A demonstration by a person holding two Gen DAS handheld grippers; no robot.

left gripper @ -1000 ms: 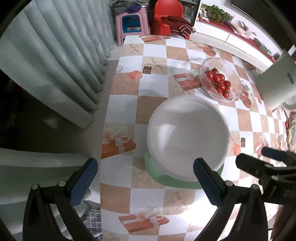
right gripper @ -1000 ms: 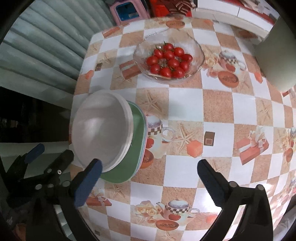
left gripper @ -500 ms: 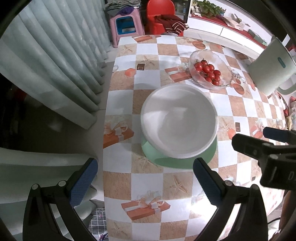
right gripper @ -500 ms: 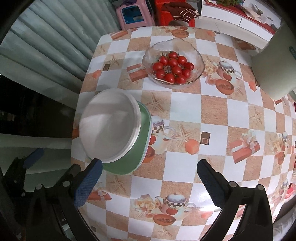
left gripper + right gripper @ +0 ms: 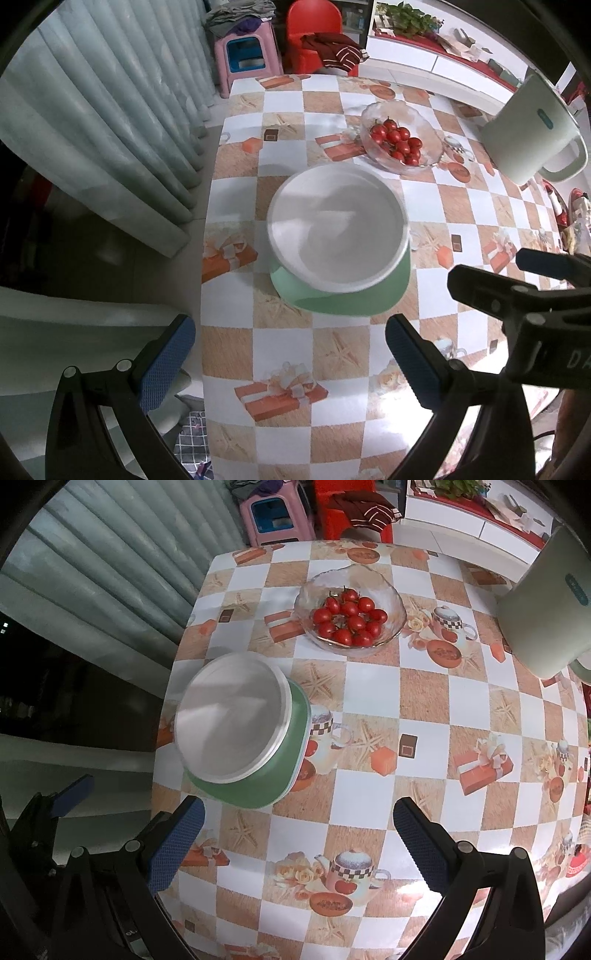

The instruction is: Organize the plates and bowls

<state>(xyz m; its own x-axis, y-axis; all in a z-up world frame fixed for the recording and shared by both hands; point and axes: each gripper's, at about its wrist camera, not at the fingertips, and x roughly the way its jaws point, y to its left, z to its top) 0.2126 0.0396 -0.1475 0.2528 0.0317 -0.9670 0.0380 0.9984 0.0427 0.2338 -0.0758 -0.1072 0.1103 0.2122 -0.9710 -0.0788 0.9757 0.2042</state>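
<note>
We hover both claws, left claw (image 5: pixel 288 354) and right claw (image 5: pixel 297 840), spread and empty, near the white bowl (image 5: pixel 338 227) stacked on the green plate (image 5: pixel 343 299) (looks done); we keep clear, no nudging.

I see a white bowl (image 5: pixel 338 229) on a mint-green plate (image 5: pixel 343 299); my gripper pads (image 5: pixel 168 363) are blue with a fine mesh texture, on black fingers; the tablecloth (image 5: pixel 424 686) is checked white and sandy orange, printed with starfish, gift boxes and teapots; red tomatoes (image 5: pixel 349 622) fill a clear glass dish (image 5: pixel 391 602); the stool (image 5: pixel 247 59) is pink.
</note>
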